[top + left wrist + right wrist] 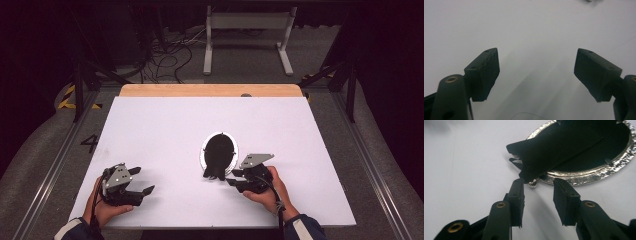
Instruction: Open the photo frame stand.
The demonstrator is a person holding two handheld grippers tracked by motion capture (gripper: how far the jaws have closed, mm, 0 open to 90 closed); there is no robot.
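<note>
One oval picture frame (pixel 219 153) lies face down a little right of the middle of the high view, on the white desk (pixel 165 130). Its silver rim (pixel 599 173) runs round a black back panel, and one black easel stand (pixel 554 147) folds out from that back, its foot reaching past the rim at the lower end. In the right gripper view a small silver ball foot (pixel 533 183) sits at the rim's edge, just beyond the fingertips.

Two grippers are in play, one in each hand. The right gripper (pixel 233 178) sits just below and right of the frame in the high view; its jaws stand partly apart with nothing pressed between them, the one on the left of its own view close up against the stand's lower corner, whether touching I cannot tell. The left gripper (pixel 142 180) is at the lower left of the high view, well apart from the frame, jaws spread wide over bare desk.

Beyond the desk's far wooden edge (pixel 210 90), at the top of the high view, stand one white metal stand (pixel 247 35) and a tangle of cables (pixel 167 55) on the grey floor. Nothing lies between either gripper and the frame.
</note>
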